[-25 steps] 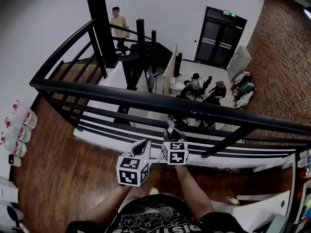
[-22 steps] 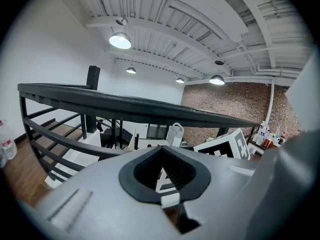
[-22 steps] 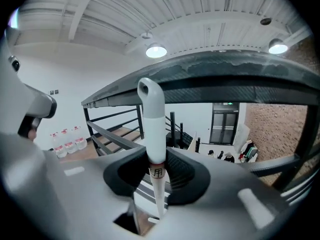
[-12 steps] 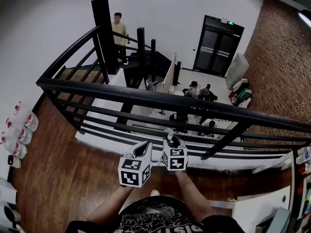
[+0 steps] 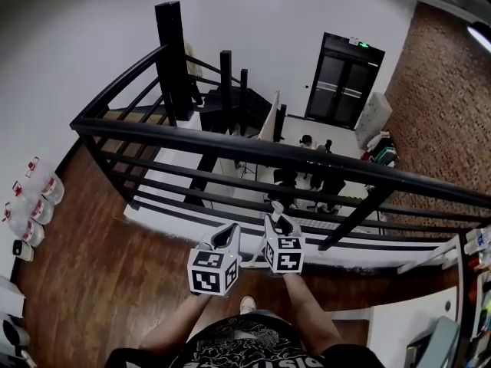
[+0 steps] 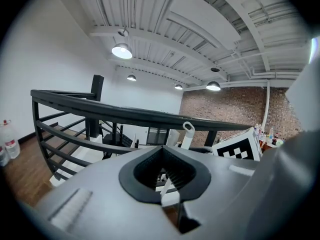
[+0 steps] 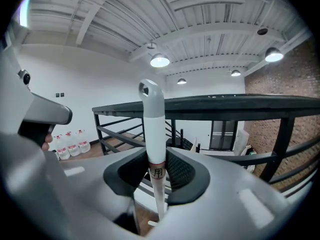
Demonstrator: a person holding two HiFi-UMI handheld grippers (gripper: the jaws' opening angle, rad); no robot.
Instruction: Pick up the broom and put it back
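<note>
Although only the white handle of the broom [image 7: 152,134] shows, it stands nearly upright between the jaws of the right gripper [image 7: 156,174]. The dark pads press on the handle from both sides, about half open, just below a thin red ring. The rounded top with its hanging hole rises well above the jaws; the brush end is not visible. From the head view the handle's top [image 5: 275,208] sticks out just ahead of the right gripper [image 5: 278,225], which the person's right hand holds in front of the body.

The left gripper [image 5: 225,236] hangs just beside the right one, to its left, and does not touch the broom. In the left gripper view its jaws [image 6: 162,171] meet at the tips and hold nothing, and the handle top [image 6: 187,135] shows beyond them to the right.

Both grippers point toward a black railing [image 5: 230,148] at the edge of the wooden floor [image 5: 100,274]. Water bottles [image 5: 34,198] stand at the far left by the wall.
</note>
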